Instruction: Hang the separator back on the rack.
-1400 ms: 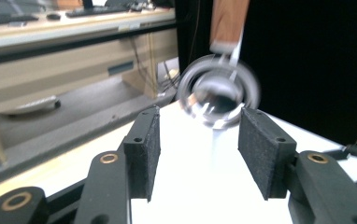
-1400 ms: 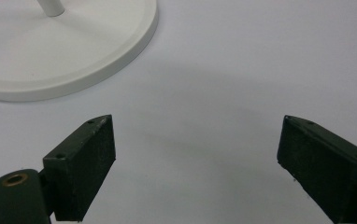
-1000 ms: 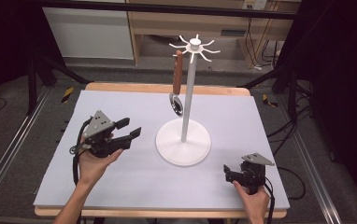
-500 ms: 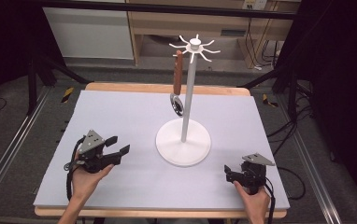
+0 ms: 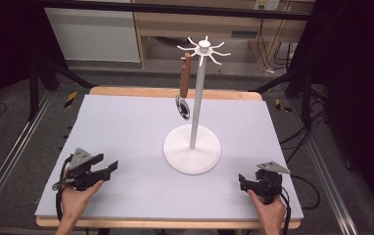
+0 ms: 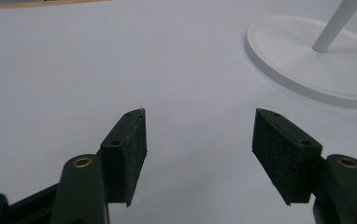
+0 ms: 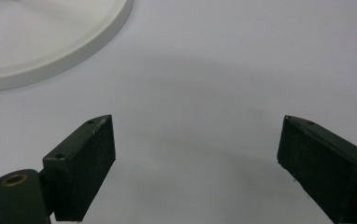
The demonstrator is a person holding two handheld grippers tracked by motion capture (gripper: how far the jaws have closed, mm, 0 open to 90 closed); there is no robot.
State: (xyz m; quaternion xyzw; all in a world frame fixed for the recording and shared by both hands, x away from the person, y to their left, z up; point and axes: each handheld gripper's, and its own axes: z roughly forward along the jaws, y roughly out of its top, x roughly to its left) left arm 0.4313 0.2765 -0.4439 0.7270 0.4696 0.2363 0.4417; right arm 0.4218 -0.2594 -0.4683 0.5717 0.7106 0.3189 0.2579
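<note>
Resting both claws, left claw (image 5: 107, 168) and right claw (image 5: 244, 182), wide apart and empty on the desk (image 5: 126, 127); we judge them parked, clear of the stand (image 5: 193, 147).

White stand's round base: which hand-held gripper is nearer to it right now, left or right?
Right, narrowly. The right hand-held gripper sits just off the near right edge of the stand base; the left hand-held gripper lies farther off to the base's near left. Both are open and empty.
</note>
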